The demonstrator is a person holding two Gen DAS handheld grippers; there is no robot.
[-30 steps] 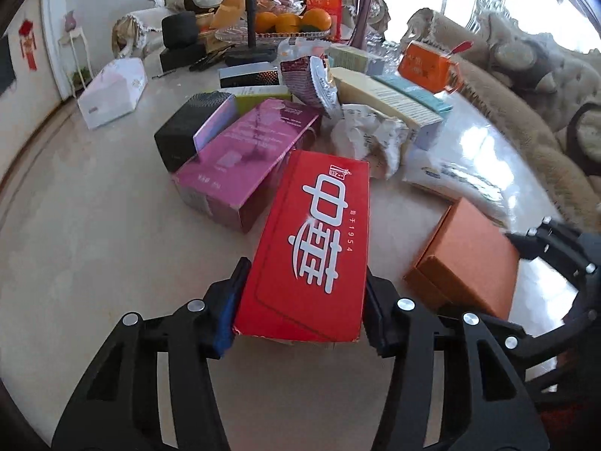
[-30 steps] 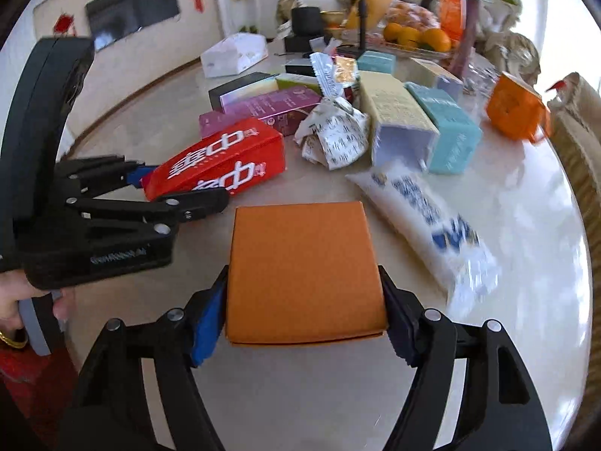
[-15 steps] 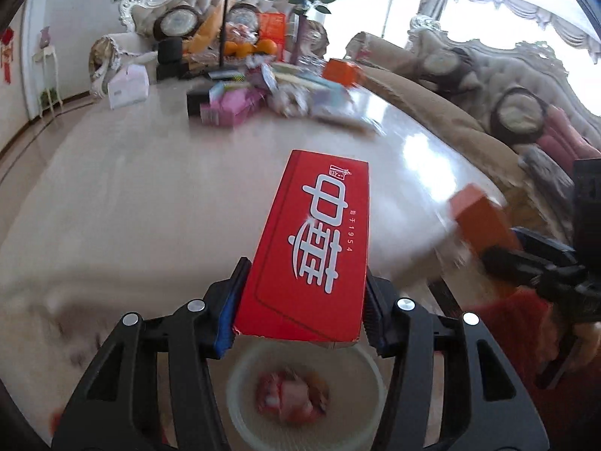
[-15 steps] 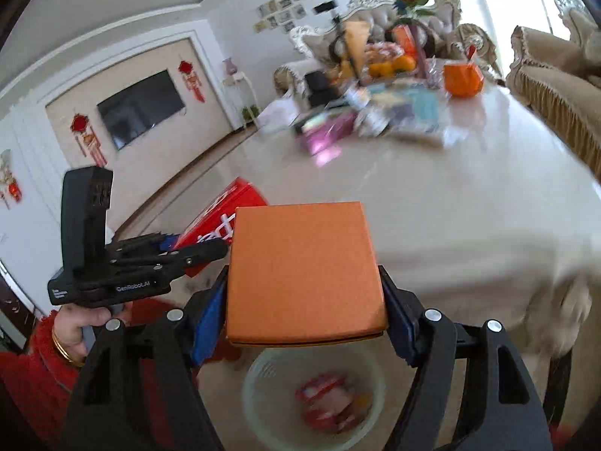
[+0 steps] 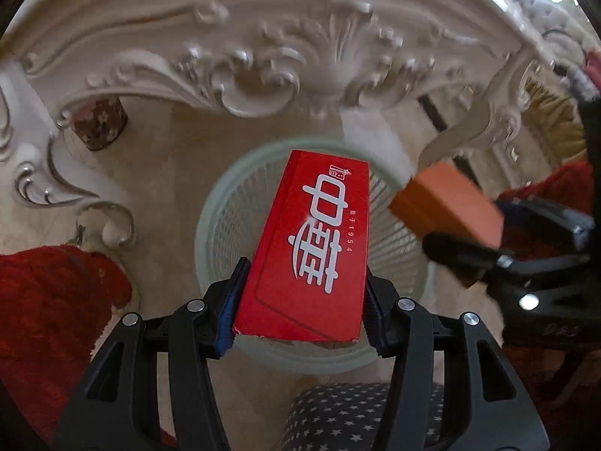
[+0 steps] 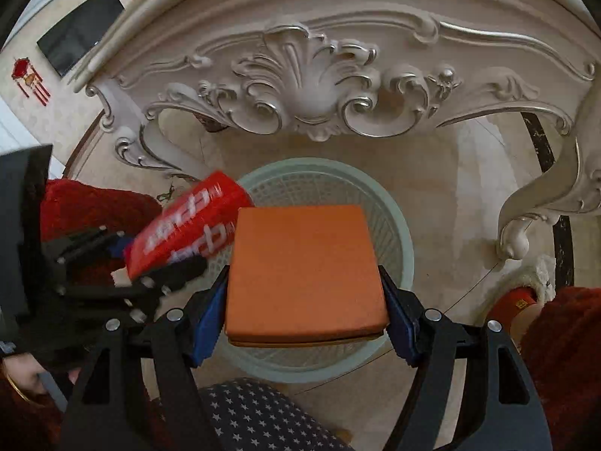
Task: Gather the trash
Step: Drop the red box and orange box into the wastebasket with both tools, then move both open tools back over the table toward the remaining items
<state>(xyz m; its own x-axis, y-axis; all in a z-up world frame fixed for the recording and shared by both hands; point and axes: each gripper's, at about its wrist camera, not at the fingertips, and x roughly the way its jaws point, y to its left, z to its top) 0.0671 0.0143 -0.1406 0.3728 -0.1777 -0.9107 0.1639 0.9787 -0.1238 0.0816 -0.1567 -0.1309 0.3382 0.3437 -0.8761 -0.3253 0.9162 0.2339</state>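
Observation:
My left gripper (image 5: 300,300) is shut on a long red carton (image 5: 311,244) with white characters, held over the mouth of a pale green mesh wastebasket (image 5: 225,218) on the floor. In the right wrist view, my right gripper (image 6: 306,308) is shut on a flat orange box (image 6: 304,267), also above the wastebasket (image 6: 394,218). The red carton (image 6: 188,233) hangs just left of the orange box, and the orange box (image 5: 447,203) shows to the right in the left wrist view. Both boxes hide the basket's inside.
A carved white table apron (image 6: 311,86) and curved legs (image 6: 526,225) arch just behind the basket. A star-patterned cushion (image 6: 263,413) lies at the near edge. Red fuzzy fabric (image 5: 49,308) sits on both sides. A floral cylinder (image 5: 99,122) stands under the table.
Both grippers carried their boxes off the tabletop and down past its edge. They now point steeply down at the wastebasket, which has come much closer.

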